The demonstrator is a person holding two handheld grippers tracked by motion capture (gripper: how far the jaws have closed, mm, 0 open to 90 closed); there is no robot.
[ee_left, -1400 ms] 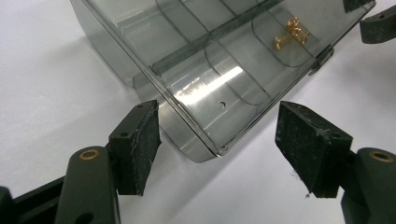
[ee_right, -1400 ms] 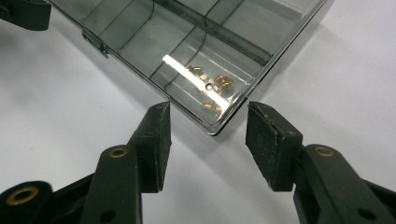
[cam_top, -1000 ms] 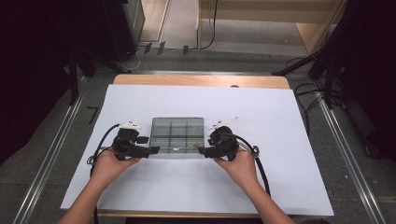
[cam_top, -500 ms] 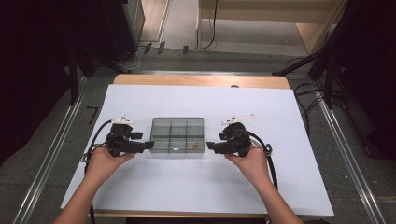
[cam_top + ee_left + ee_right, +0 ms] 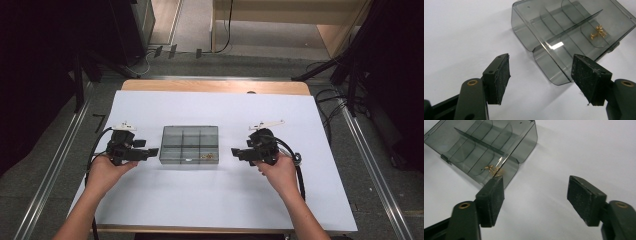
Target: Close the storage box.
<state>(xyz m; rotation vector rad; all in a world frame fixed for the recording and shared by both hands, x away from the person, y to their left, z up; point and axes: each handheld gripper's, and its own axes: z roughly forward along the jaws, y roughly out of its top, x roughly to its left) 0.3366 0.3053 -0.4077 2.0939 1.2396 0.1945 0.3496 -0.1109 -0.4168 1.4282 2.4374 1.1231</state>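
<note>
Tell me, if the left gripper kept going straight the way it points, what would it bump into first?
Most likely the box. The left gripper points across the table at the box's near side wall, jaws open and empty, with only bare table between them. In the left gripper view the box sits slightly off-centre, so one jaw might hit first.

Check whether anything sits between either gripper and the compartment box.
Nothing visible does. Bare white table lies between the left gripper and the box, and between the right gripper and the box. Both grippers are open and apart from it.
</note>
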